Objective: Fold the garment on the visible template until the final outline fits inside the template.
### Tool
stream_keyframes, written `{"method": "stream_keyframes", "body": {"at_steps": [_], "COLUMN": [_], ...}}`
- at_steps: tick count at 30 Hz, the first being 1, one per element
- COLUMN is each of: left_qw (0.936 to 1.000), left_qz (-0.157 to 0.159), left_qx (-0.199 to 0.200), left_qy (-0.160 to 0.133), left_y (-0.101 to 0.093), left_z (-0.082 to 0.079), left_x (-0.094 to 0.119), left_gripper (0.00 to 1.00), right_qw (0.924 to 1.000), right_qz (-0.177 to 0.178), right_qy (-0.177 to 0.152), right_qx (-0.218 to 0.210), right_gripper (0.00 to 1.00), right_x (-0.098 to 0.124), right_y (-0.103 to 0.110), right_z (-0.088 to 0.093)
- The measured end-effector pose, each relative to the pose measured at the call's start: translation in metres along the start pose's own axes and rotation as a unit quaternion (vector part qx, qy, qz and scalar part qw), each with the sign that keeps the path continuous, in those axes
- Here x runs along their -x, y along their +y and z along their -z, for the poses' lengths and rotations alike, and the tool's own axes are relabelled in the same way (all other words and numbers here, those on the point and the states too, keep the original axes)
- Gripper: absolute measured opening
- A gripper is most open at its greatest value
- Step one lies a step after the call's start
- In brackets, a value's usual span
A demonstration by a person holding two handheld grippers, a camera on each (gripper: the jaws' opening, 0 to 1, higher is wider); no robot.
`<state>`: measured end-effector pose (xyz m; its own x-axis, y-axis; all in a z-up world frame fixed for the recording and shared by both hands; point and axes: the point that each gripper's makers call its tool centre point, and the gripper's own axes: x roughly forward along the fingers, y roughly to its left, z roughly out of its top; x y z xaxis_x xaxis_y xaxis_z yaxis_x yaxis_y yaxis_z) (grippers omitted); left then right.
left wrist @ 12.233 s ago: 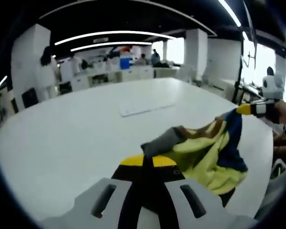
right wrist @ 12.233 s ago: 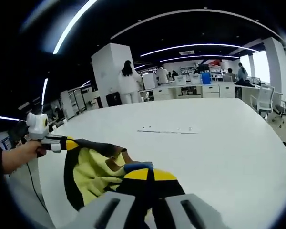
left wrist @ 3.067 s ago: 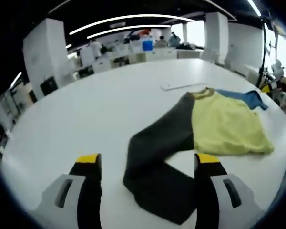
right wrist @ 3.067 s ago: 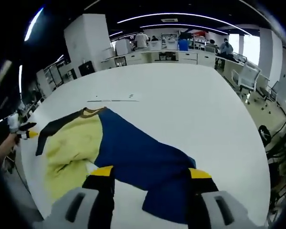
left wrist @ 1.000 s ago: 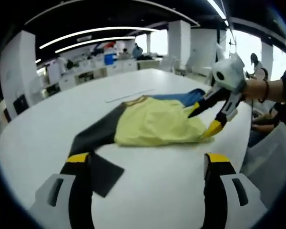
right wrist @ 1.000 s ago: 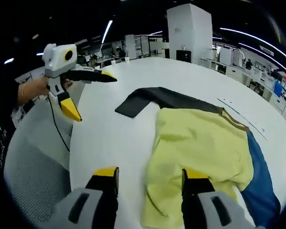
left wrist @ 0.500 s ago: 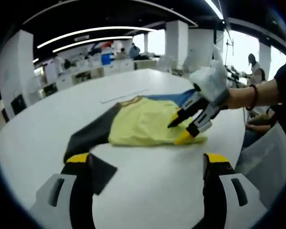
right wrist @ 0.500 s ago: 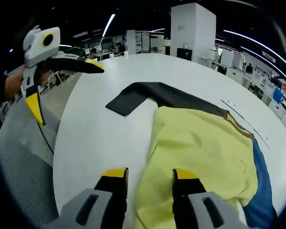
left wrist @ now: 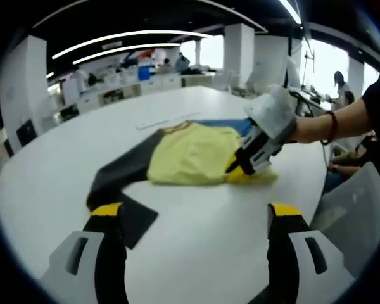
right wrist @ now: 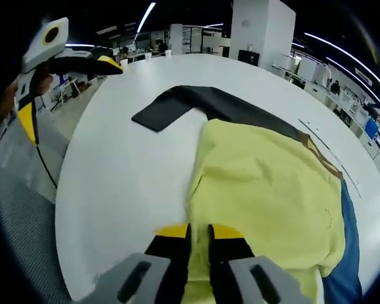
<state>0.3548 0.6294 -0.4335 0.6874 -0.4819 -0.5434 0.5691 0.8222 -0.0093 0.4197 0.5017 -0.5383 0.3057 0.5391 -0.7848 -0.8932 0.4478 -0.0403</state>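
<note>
The garment lies spread flat on the white table (left wrist: 196, 253), with a yellow body (left wrist: 190, 155), a dark grey sleeve (left wrist: 117, 187) and a blue sleeve (left wrist: 231, 125). In the left gripper view my left gripper (left wrist: 194, 214) hovers open over the table, its left jaw over the grey sleeve's end. My right gripper (left wrist: 239, 170) comes in from the right and sits on the yellow hem. In the right gripper view the right gripper (right wrist: 198, 232) has its jaws nearly together, pinching the yellow body (right wrist: 266, 190) at its near edge. The grey sleeve (right wrist: 177, 104) stretches left, towards the open left gripper (right wrist: 68, 94).
A thin white strip (left wrist: 168, 120) lies on the table beyond the collar, and it is visible again as the strip (right wrist: 326, 152) past the collar. A grey chair (right wrist: 19, 209) stands at the table's edge. A person's arm (left wrist: 332, 126) holds the right gripper. Desks and people stand far behind.
The right gripper has come down onto the yellow hem and its jaws have closed from wide apart to nearly together on the cloth. The left gripper has stayed open.
</note>
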Motion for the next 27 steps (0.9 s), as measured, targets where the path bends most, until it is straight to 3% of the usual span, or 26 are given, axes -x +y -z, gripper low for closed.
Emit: {"method": "stream_keyframes", "body": {"at_steps": [6, 13, 21, 27], "left_qw": [1.0000, 1.0000, 0.9999, 0.9999], "left_qz": [0.002, 0.003, 0.009, 0.010], "left_qx": [0.001, 0.001, 0.001, 0.003], "left_qy": [0.001, 0.003, 0.007, 0.010], "left_y": [-0.002, -0.002, -0.005, -0.003], "left_z": [0.001, 0.002, 0.004, 0.005], "left_x": [-0.001, -0.002, -0.007, -0.010], "left_gripper": [0.88, 0.87, 0.86, 0.85], "right_qw": [0.9997, 0.9988, 0.9960, 0.9950], "right_qz": [-0.015, -0.023, -0.004, 0.012], "right_qy": [-0.004, -0.039, -0.076, -0.081], "right_qx": [-0.019, -0.018, -0.047, -0.057], "right_gripper": [0.00, 0.00, 0.00, 0.00], "right_x": [0.007, 0.037, 0.058, 0.062], "right_y": [-0.003, -0.013, -0.048, -0.077], "right_z": [-0.004, -0.030, -0.052, -0.058]}}
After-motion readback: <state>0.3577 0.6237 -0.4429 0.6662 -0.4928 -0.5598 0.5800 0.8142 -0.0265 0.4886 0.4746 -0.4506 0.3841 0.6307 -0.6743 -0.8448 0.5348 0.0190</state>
